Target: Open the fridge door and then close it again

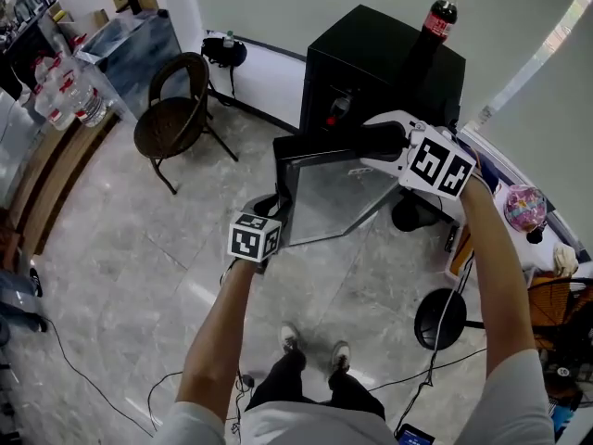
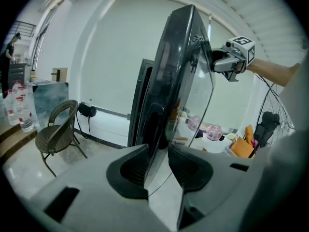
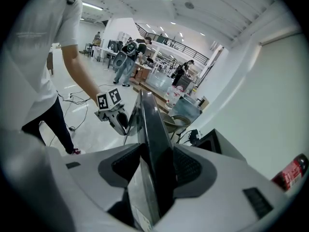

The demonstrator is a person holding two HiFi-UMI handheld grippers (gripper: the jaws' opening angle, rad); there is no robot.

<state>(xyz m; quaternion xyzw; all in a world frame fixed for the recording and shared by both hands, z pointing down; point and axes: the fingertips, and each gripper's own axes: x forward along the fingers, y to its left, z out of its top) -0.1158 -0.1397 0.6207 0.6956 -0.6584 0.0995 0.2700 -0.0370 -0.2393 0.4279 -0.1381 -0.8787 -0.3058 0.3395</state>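
Pinching open fridge door (image 1: pixel 334 197) in both jaws: left gripper (image 1: pixel 275 211) low, right gripper (image 1: pixel 372 143) high; cola bottle (image 1: pixel 441 21) topping fridge (image 1: pixel 384 68).

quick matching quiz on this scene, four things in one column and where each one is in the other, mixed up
1 bottle
2 chair
3 left gripper
4 right gripper

a clamped at the top of the open door
b standing on the fridge
c on the floor
d clamped low on the door

Pairs: 1-b, 2-c, 3-d, 4-a
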